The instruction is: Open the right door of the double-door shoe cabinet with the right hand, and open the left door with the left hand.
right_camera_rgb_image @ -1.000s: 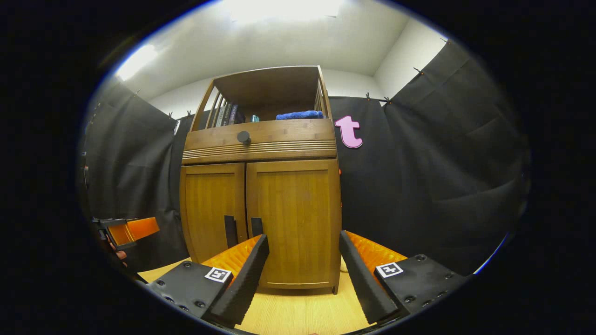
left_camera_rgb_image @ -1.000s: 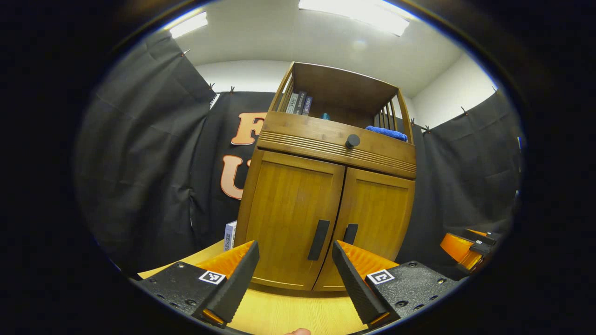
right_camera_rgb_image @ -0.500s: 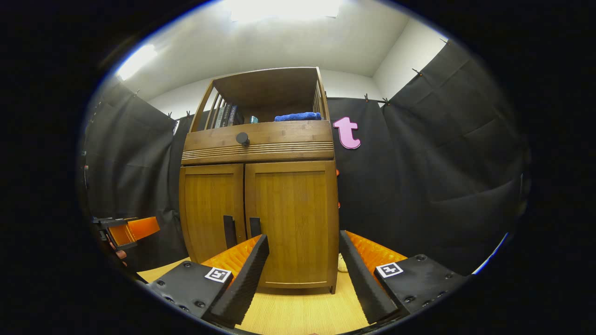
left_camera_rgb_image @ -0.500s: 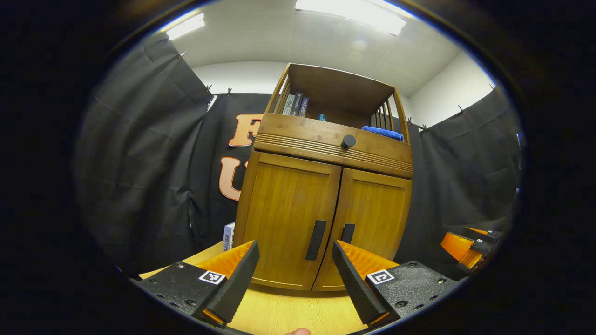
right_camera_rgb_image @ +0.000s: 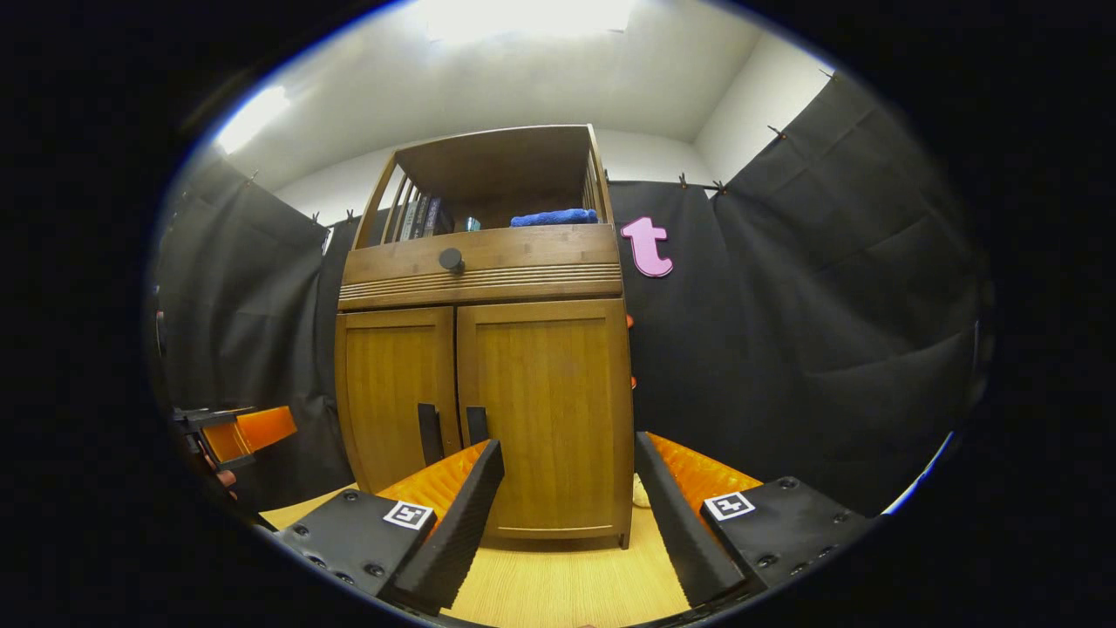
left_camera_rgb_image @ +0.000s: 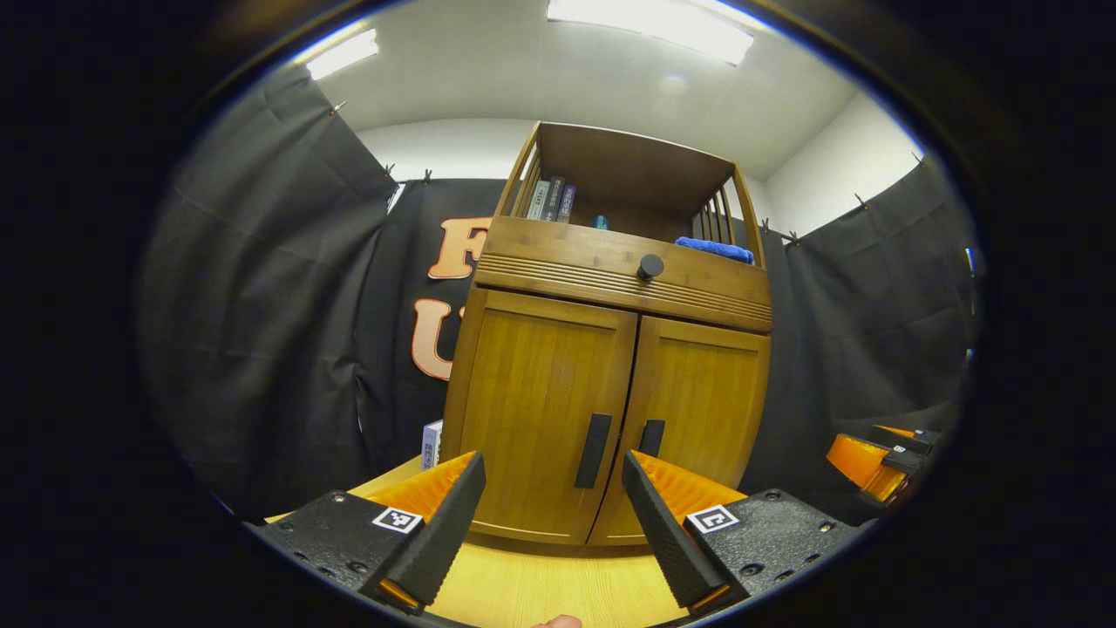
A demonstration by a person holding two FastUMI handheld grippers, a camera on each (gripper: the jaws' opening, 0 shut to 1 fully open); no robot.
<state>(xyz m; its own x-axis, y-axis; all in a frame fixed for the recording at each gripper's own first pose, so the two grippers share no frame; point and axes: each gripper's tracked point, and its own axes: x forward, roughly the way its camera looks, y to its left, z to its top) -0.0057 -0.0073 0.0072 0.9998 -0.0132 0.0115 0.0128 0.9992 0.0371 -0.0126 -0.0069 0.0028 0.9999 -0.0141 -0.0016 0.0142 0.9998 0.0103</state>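
Observation:
A wooden shoe cabinet [left_camera_rgb_image: 610, 296] [right_camera_rgb_image: 484, 279] stands on a light wooden table, both doors closed. Its left door [left_camera_rgb_image: 540, 410] [right_camera_rgb_image: 392, 392] and right door [left_camera_rgb_image: 697, 410] [right_camera_rgb_image: 545, 410] each carry a dark vertical handle by the centre seam: the left handle [left_camera_rgb_image: 594, 450] [right_camera_rgb_image: 428, 433] and the right handle [left_camera_rgb_image: 651, 437] [right_camera_rgb_image: 476, 425]. My left gripper [left_camera_rgb_image: 551, 515] is open, short of the doors, facing the seam. Open as well, my right gripper [right_camera_rgb_image: 568, 510] faces the right door. Each gripper also appears at the edge of the other's view: the right gripper [left_camera_rgb_image: 876, 458], the left gripper [right_camera_rgb_image: 234, 433].
Above the doors sits a drawer with a round dark knob [left_camera_rgb_image: 649, 266] [right_camera_rgb_image: 451, 258]. The open top shelf holds books [left_camera_rgb_image: 549, 199] and a folded blue cloth [left_camera_rgb_image: 717, 249] [right_camera_rgb_image: 552, 216]. A small box [left_camera_rgb_image: 431, 445] stands left of the cabinet. Black cloth walls surround the table [left_camera_rgb_image: 523, 593].
Both views have shifted only slightly; the cabinet sits a touch higher and further in the left gripper view. Doors stay closed and both grippers stay open.

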